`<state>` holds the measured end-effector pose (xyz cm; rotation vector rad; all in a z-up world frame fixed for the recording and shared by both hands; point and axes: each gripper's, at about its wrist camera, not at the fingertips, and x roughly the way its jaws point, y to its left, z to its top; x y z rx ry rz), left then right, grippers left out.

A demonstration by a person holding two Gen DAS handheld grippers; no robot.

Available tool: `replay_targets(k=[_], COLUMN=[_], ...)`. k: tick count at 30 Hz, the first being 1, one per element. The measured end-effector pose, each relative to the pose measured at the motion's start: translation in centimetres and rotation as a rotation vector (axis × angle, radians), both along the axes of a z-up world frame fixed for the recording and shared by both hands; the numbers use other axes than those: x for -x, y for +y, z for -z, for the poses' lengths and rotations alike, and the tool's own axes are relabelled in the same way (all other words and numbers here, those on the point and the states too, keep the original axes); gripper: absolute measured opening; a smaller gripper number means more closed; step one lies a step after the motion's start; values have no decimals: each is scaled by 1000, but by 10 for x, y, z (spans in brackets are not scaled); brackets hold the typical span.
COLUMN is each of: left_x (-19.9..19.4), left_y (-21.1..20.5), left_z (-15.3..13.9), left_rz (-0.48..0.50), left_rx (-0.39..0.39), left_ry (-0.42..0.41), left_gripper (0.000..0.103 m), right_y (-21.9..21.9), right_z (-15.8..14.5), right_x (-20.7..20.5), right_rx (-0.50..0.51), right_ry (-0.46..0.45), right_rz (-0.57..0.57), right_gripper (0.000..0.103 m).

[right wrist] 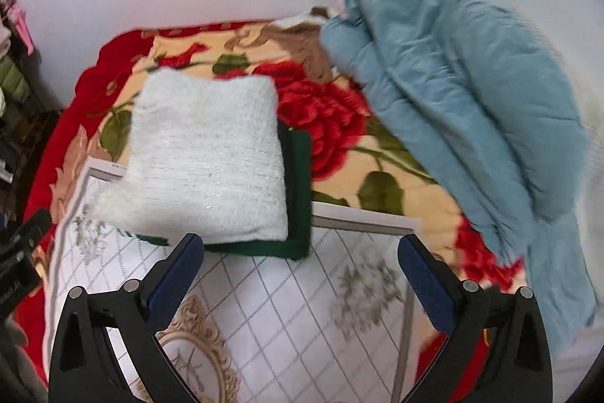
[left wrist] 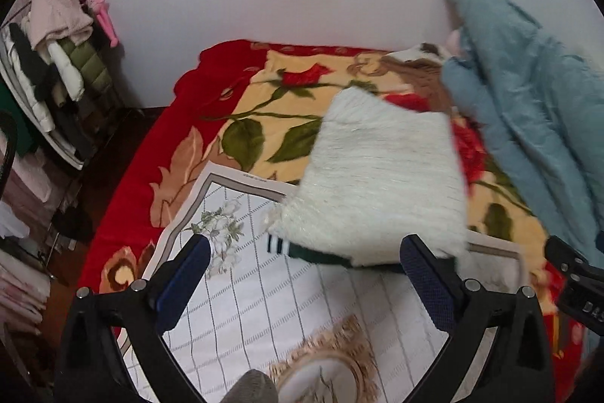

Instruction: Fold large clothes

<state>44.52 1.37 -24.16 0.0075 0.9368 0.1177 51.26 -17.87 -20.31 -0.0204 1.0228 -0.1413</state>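
A folded fluffy white sweater [left wrist: 381,176] [right wrist: 211,157] lies on a folded dark green garment [right wrist: 300,195] [left wrist: 321,255], at the far edge of a white grid-patterned mat [left wrist: 264,308] [right wrist: 294,312]. My left gripper [left wrist: 305,252] hovers open above the mat, nothing between its blue-padded fingers. My right gripper [right wrist: 302,248] is also open and empty, above the mat near the pile's front edge. In the left wrist view the right gripper [left wrist: 577,286] shows at the right edge. In the right wrist view the left gripper [right wrist: 19,252] shows at the left edge.
The mat lies on a red floral blanket [left wrist: 264,101] [right wrist: 332,108] covering a bed. A crumpled light blue quilted coat [left wrist: 528,108] [right wrist: 464,93] is heaped at the right against a white wall. A rack of hanging clothes [left wrist: 56,63] stands at the left.
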Motion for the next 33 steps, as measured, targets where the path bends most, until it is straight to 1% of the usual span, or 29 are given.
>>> replay_targets(k=[1, 3, 6, 8, 9, 10, 12, 13, 15, 18, 21, 28, 33], left_x=[7, 33, 61, 86, 100, 108, 134, 142, 168, 199, 227, 276, 299], left_y=[-1, -3, -3, -3, -4, -4, -5, -6, -7, -7, -9, -12, -9], left_z=[-9, -40, -71, -96, -111, -118, -143, -149, -170, -190, -204, -223, -232], left_rz=[2, 17, 26, 29, 31, 31, 26, 25, 20, 15, 13, 25, 44], left_rx=[2, 16, 7, 15, 17, 16, 13, 14, 9, 8, 6, 18, 17], left_ry=[-1, -22, -55, -74, -90, -100, -132, -139, -163, -189, -208, -227, -243], left_gripper=[103, 103, 103, 103, 103, 103, 103, 103, 103, 103, 103, 103, 103], right_y=[0, 3, 8, 9, 10, 9, 10, 11, 13, 13, 15, 18, 24], right_z=[-14, -44, -90, -112, -128, -136, -164, -178, -204, -238, -265, -298, -318], right_x=[18, 50, 97, 122, 139, 150, 179, 195, 224, 264, 303, 373, 413], right_rx=[-2, 10, 17, 21, 21, 19, 16, 12, 14, 17, 28, 27, 56], right_ry=[-9, -41, -78, -97, -116, -128, -151, -164, -192, -235, -270, -303, -331], right_rz=[12, 26, 36, 33, 34, 35, 32, 30, 19, 6, -8, -39, -37], right_gripper=[103, 103, 103, 103, 103, 103, 103, 103, 103, 103, 103, 103, 103])
